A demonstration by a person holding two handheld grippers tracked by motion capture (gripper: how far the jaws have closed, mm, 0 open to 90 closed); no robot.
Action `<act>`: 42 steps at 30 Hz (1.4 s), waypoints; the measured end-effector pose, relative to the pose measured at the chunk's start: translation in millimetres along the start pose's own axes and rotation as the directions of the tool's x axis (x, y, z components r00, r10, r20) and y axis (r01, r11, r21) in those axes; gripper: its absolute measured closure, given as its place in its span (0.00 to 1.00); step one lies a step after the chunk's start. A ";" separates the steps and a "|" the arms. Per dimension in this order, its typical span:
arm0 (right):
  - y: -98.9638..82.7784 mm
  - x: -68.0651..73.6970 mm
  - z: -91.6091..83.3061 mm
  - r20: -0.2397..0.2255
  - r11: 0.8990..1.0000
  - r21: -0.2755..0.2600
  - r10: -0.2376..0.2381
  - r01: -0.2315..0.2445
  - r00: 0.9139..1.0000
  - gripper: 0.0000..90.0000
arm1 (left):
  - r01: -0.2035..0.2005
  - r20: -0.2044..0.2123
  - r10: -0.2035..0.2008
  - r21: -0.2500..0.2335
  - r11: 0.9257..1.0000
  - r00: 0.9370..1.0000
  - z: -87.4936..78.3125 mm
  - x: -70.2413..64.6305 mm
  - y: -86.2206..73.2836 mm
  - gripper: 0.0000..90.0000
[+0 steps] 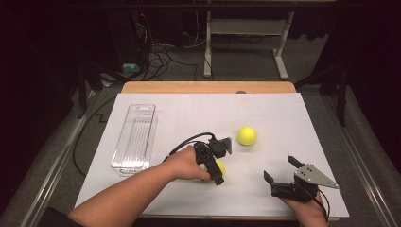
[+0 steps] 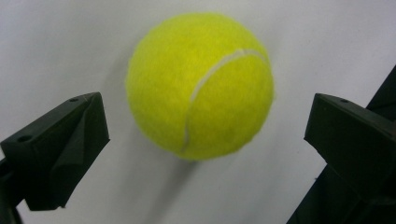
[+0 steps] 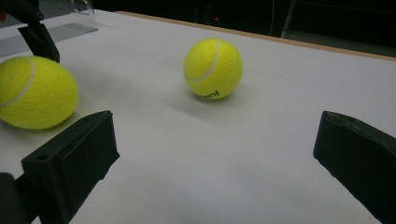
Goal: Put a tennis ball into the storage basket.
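Two yellow tennis balls lie on the white sheet (image 1: 283, 118). The nearer ball (image 1: 222, 167) (image 2: 201, 86) (image 3: 35, 91) sits under my left gripper (image 1: 215, 160) (image 2: 208, 121), which is open; its jaws stand on either side of the ball without touching it. The farther ball (image 1: 247, 135) (image 3: 213, 67) rests alone near the middle of the table. My right gripper (image 1: 280, 169) (image 3: 215, 140) is open and holds nothing, low over the sheet at the front right, facing both balls.
A clear plastic tray (image 1: 135, 137) (image 3: 70, 23) lies lengthwise on the left of the sheet with nothing in it. The wooden table edge (image 1: 208, 87) runs along the back. A black cable (image 1: 184, 142) trails from the left gripper.
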State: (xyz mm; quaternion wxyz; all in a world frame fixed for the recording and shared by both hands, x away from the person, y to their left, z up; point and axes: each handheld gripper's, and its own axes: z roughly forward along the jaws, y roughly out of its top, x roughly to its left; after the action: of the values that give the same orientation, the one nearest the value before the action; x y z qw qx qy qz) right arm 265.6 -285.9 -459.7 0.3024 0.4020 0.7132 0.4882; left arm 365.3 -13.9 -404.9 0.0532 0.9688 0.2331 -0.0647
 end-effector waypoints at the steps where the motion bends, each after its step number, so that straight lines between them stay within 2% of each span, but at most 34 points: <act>1: 0.0 -0.1 0.0 0.000 1.000 0.000 0.000 0.000 1.000 0.00 | 0.000 0.000 0.000 0.000 1.000 1.000 0.0 0.0 0.0 0.01; 5: -0.2 -0.3 0.0 0.000 1.000 0.000 -0.001 0.001 1.000 0.00 | 0.006 0.003 -0.006 0.021 1.000 1.000 7.5 1.7 5.6 0.01; 7: -0.2 0.0 -0.1 -0.001 1.000 0.000 0.000 0.000 1.000 0.00 | 0.007 0.004 -0.007 0.017 1.000 1.000 8.4 2.5 6.0 0.04; 15: -0.4 0.0 0.5 -0.001 1.000 0.000 -0.001 0.001 1.000 0.00 | 0.011 0.013 -0.011 -0.012 1.000 1.000 1.5 7.9 2.7 0.28; 17: -0.4 0.1 0.6 -0.002 1.000 0.001 -0.003 0.003 1.000 0.00 | 0.015 0.013 -0.015 -0.011 1.000 1.000 1.2 7.7 2.2 0.29; 19: -0.4 0.2 0.5 -0.001 1.000 0.001 -0.002 0.002 1.000 0.00 | 0.022 -0.012 -0.022 -0.023 0.999 1.000 0.3 6.4 1.4 0.29; 21: -0.4 0.0 0.5 0.000 1.000 0.000 -0.003 0.003 1.000 0.00 | 0.017 -0.003 -0.017 -0.006 1.000 1.000 -1.3 7.5 0.4 0.29; 25: -0.7 0.0 0.5 0.000 1.000 0.004 0.001 -0.001 1.000 0.00 | 0.021 0.000 -0.021 -0.010 1.000 1.000 -6.2 8.5 -3.2 0.29; 32: -0.7 -0.3 0.2 0.002 1.000 0.002 0.000 0.000 1.000 0.00 | 0.087 0.021 -0.086 -0.039 0.995 0.996 -32.9 23.1 -25.0 0.29; 35: -0.7 -0.1 0.4 0.001 1.000 0.004 0.000 0.000 1.000 0.00 | 0.099 0.016 -0.098 -0.037 0.994 0.995 -39.8 27.7 -32.5 0.29; 40: -0.7 0.8 1.0 0.000 1.000 0.007 0.000 0.000 1.000 0.00 | 0.142 0.004 -0.142 -0.040 0.989 0.990 -60.4 41.5 -53.7 0.29; 42: -0.7 0.8 1.0 0.000 1.000 0.007 0.000 0.000 1.000 0.00 | 0.146 -0.004 -0.146 -0.039 0.989 0.989 -64.0 43.7 -56.8 0.29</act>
State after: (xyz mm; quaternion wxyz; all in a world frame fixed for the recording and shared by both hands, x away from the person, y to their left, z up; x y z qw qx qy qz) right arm 265.9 -284.8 -460.8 0.3009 0.4031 0.7149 0.4857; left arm 384.3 64.4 -352.5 0.0663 0.9482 0.3048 -0.0605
